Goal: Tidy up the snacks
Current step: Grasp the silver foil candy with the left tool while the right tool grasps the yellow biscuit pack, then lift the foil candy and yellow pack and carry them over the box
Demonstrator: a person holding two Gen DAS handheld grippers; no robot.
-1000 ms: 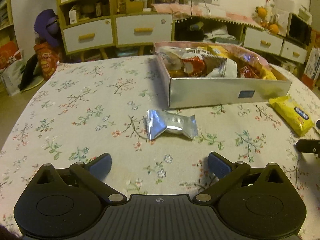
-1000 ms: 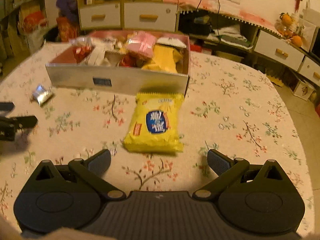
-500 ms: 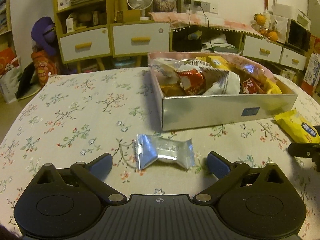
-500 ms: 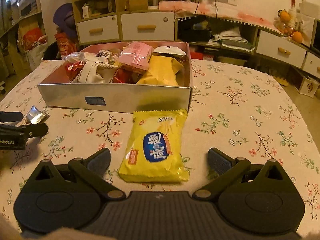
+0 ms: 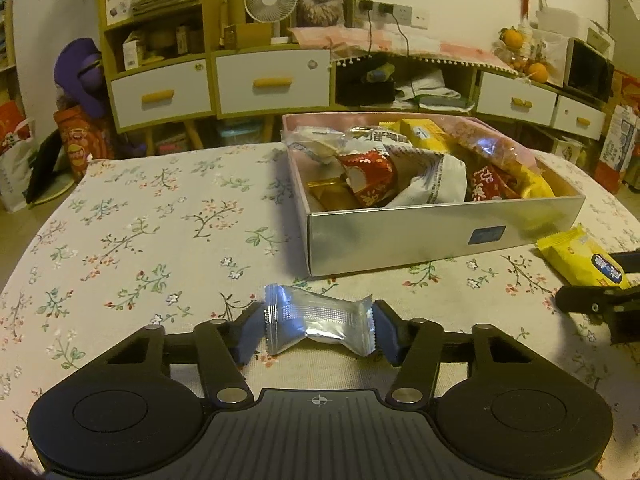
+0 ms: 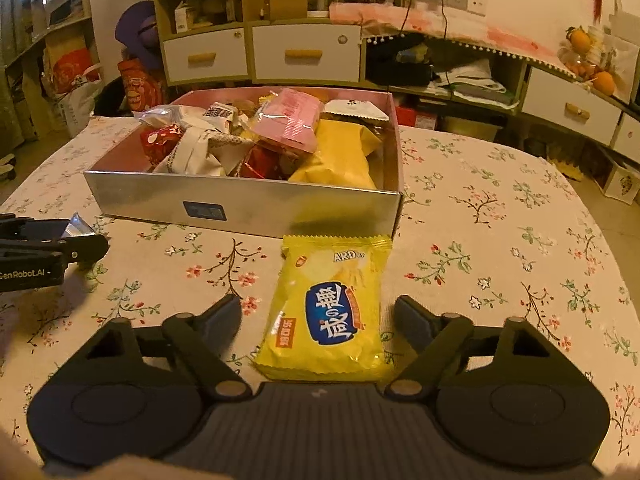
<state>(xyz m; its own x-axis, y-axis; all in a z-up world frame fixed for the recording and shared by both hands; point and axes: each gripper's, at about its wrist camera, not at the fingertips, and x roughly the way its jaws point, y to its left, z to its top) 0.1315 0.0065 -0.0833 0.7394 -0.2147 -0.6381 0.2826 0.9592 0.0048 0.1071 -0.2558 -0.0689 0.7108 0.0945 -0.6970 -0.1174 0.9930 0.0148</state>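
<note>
Both grippers have slid forward over the table (image 5: 132,216) since a second ago, so each snack now lies between a pair of fingers instead of ahead of them, and both sets of jaws have just been closing. Upper centre of each view holds the box (image 5: 440,236), silver-walled and heaped with packets; nothing in it looks disturbed. Lower centre of the right wrist view shows the yellow pack (image 6: 328,308) flat on the cloth, its top seam just short of the box wall. The right gripper (image 6: 318,316) straddles its lower half with jaws still apart, a sliver of cloth showing on each side, so nothing is gripped yet. Likely light, puffy and slick, that pack should be pinched across its width low down, gently, since the contents may crush. Smaller, at lower centre of the left wrist view, the silver candy (image 5: 318,324) sits just in front of the box. The left gripper (image 5: 318,332) has its pads against the crimped ends, apparently clamped on it lengthwise. Its foil looks crinkly and slippery, and the ends will probably fold, so a hold nearer the firm middle would be safer.
</note>
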